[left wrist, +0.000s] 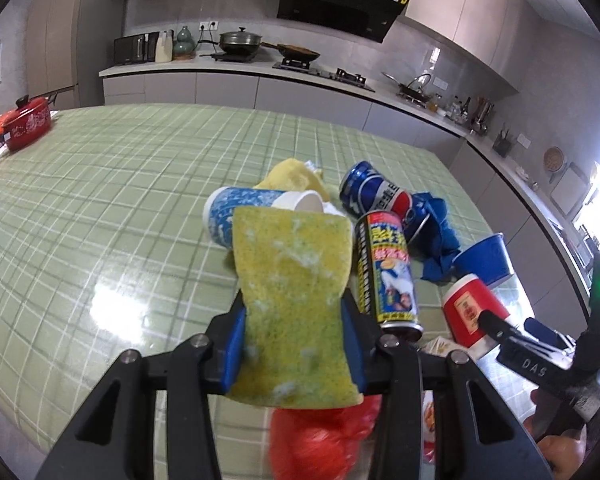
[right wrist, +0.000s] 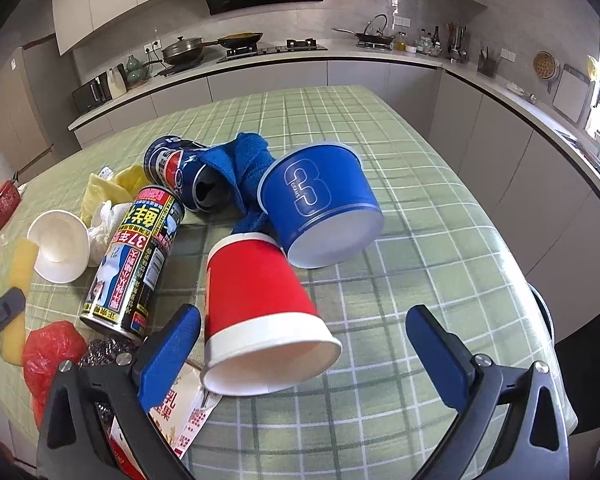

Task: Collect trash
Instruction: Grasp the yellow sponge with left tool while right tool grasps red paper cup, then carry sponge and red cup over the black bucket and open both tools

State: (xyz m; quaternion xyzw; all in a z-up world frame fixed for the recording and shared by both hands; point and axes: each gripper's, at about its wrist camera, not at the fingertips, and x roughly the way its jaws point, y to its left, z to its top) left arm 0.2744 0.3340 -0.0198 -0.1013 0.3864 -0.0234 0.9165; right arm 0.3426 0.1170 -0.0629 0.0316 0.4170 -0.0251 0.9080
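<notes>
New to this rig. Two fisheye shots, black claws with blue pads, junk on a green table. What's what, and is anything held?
No robot: a person carries a two-finger gripper in each hand, each with a camera looking along its fingers.

Left wrist view: the left gripper is shut on a yellow-green sponge.

Right wrist view: the right gripper stands open and empty, with a tipped red paper cup lying between its fingers.

Also on the green checked tablecloth: a blue paper tub, a blue Pepsi can, a blue cloth, a tall black printed can, a white paper cup and a red plastic bag.

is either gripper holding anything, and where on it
The left gripper clamps the yellow sponge across its near end. The right gripper is open and holds nothing.
</notes>
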